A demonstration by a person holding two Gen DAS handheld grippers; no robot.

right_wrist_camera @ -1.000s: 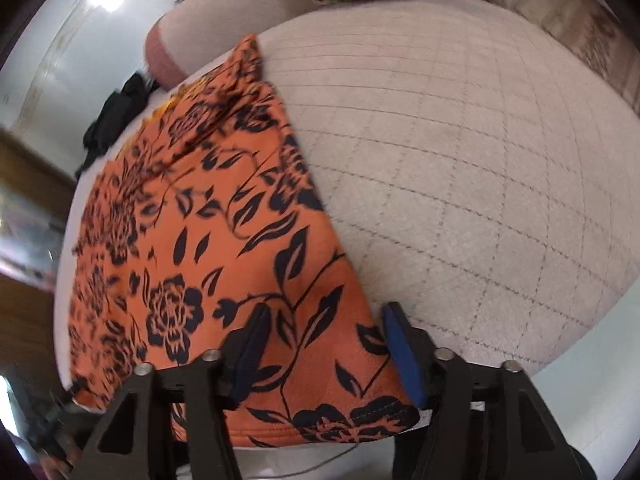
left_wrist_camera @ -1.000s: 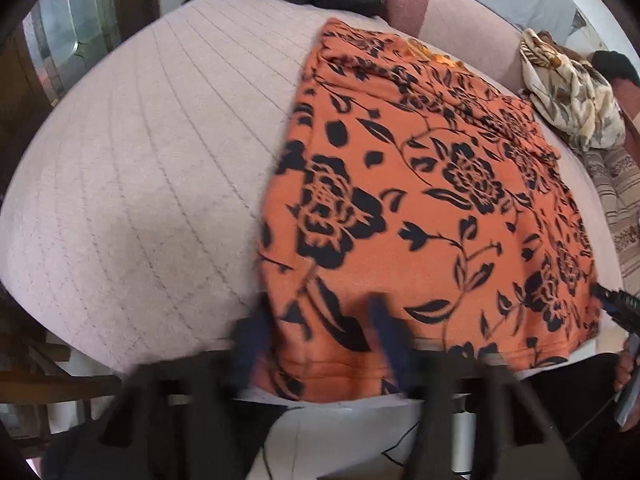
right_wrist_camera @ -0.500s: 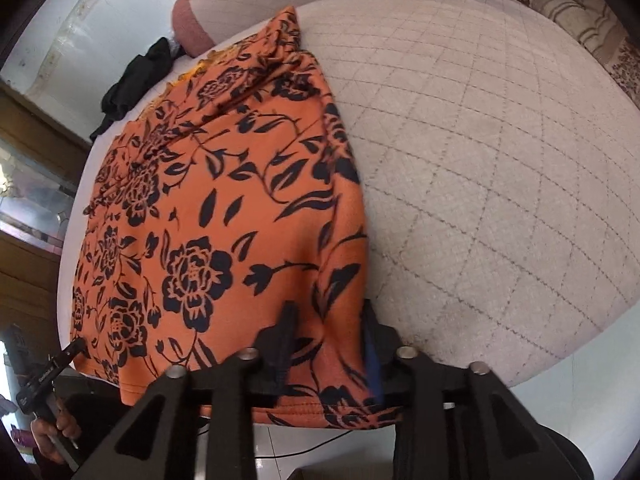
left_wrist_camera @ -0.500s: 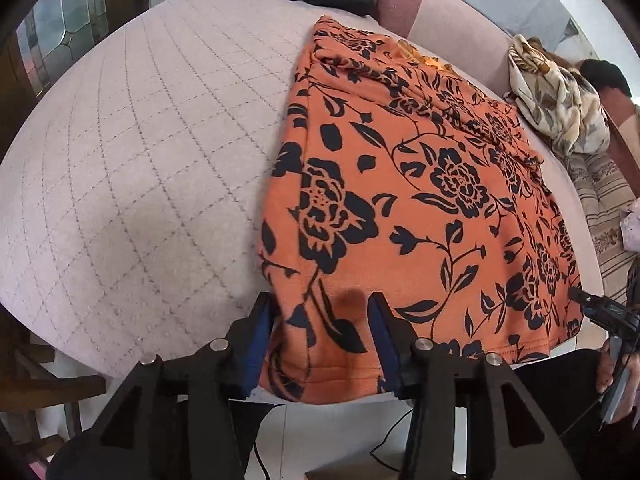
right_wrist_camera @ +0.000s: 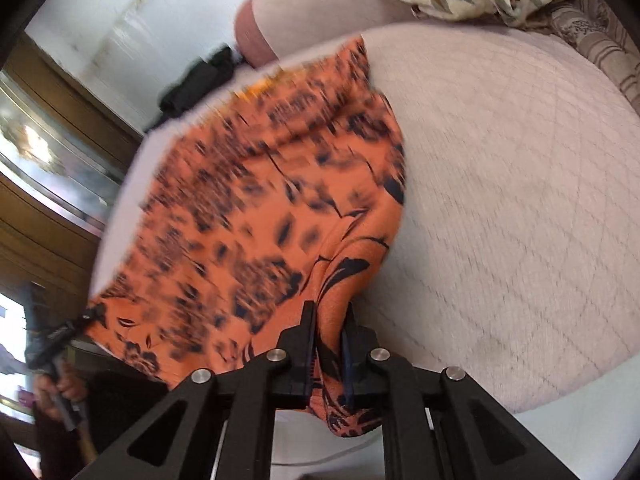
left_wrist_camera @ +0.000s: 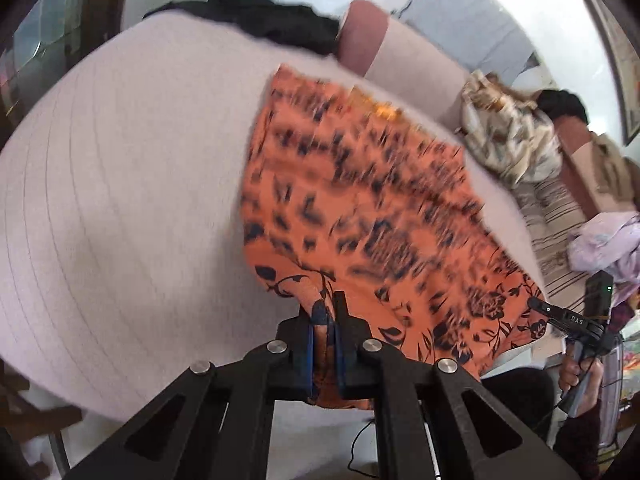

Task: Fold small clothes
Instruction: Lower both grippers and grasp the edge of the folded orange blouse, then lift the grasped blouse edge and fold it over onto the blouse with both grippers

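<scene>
An orange garment with a black flower print (left_wrist_camera: 360,208) lies spread on the pale quilted bed (left_wrist_camera: 120,184). My left gripper (left_wrist_camera: 323,320) is shut on its near left corner, and the cloth bunches up between the blue pads. The garment also shows in the right wrist view (right_wrist_camera: 256,208). My right gripper (right_wrist_camera: 329,320) is shut on its near right corner and lifts the hem off the bed's front edge. The far end of the garment rests flat near the pink bolster (left_wrist_camera: 362,36). Both views are blurred by motion.
Black clothing (left_wrist_camera: 260,20) lies at the bed's far left. A cream floral cloth (left_wrist_camera: 508,140) and a lilac garment (left_wrist_camera: 608,244) lie at the right on a striped cover. A wooden wardrobe (right_wrist_camera: 44,152) stands to the left. The quilted bed surface (right_wrist_camera: 520,184) is bare right of the garment.
Both grippers have closed on the garment's near corners. The near hem has been raised off the bed and is moving.
</scene>
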